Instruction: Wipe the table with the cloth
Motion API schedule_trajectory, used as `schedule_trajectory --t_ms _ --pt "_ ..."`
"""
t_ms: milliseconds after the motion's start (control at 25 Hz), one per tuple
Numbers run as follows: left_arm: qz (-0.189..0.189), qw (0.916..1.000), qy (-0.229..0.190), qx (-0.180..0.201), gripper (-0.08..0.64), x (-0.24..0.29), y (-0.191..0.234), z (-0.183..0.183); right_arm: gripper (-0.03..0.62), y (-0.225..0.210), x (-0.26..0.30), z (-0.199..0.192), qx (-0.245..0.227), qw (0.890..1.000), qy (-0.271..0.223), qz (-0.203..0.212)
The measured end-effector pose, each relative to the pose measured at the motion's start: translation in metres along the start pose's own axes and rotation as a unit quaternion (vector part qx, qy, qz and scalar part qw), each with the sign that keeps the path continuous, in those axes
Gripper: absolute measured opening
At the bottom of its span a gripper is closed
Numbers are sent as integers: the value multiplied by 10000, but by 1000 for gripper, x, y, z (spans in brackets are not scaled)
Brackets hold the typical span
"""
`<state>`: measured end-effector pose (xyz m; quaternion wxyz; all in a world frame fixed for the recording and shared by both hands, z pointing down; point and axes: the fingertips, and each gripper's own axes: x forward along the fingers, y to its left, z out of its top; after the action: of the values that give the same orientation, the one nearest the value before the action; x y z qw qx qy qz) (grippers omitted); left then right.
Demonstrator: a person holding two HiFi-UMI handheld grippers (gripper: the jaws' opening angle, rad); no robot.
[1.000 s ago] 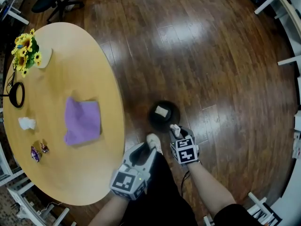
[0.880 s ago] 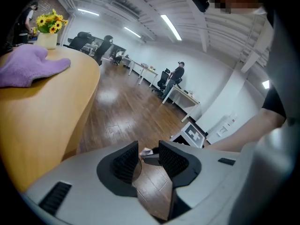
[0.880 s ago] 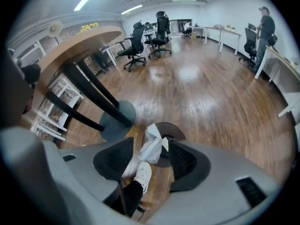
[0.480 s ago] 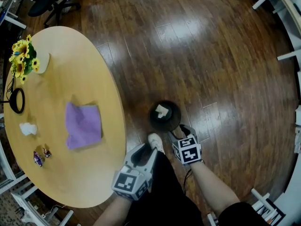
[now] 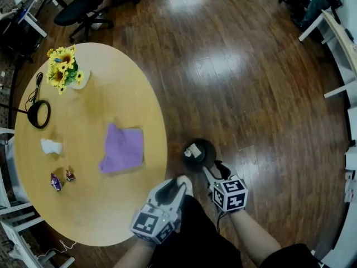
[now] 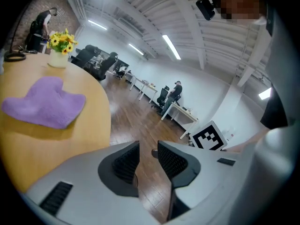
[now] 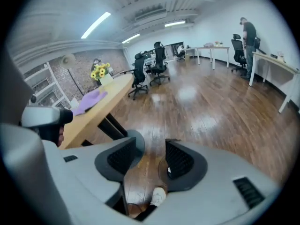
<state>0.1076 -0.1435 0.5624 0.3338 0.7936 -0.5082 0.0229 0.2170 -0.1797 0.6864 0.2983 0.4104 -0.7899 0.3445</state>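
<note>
Glossy dark wood floor (image 5: 234, 66) spreads under ceiling strip lights (image 7: 96, 25), with white desks (image 7: 276, 61) and black office chairs (image 5: 78, 7).

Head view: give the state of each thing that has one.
cloth: rumpled on the table, untouched
left gripper: open, empty, jaws just closing slightly
right gripper: open, empty, jaws just closing slightly
bin: upright on the floor, paper inside
vase: upright, holding sunflowers

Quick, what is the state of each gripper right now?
Left gripper: open, nothing between the tongs; they have just closed a little.
Right gripper: open, nothing between the tongs; they have just closed a little.
</note>
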Motion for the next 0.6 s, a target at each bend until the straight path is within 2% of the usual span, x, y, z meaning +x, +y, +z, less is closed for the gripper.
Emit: schedule_trajectory --t_ms 80,160,240,280,320,400,520,600 --pt "74 9995 -293 62 117 -25 4 23 206 18 -19 28 0 9993 -367 71" --pt "218 9979 -601 130 117 -55 13 47 157 37 -40 53 2 9973 -723 109" --pt "443 9944 -930 217 117 -89 25 71 148 57 -57 76 -22 9946 -1028 128" --pt "583 9919 -1097 272 117 -106 32 83 114 70 -62 87 -48 9930 -1170 164" --pt "732 9887 -1267 328 117 -125 38 95 108 86 -66 97 -101 9911 -1307 248" --pt "1017 9793 -1699 425 117 -163 51 122 107 126 -68 121 -344 9856 -1564 540" --pt "1426 9605 -2329 536 117 -221 70 146 107 189 -72 146 -1038 9730 -1824 962" --pt "1715 9493 -2575 550 117 -260 83 149 52 227 -76 151 -1426 9639 -1933 1148"
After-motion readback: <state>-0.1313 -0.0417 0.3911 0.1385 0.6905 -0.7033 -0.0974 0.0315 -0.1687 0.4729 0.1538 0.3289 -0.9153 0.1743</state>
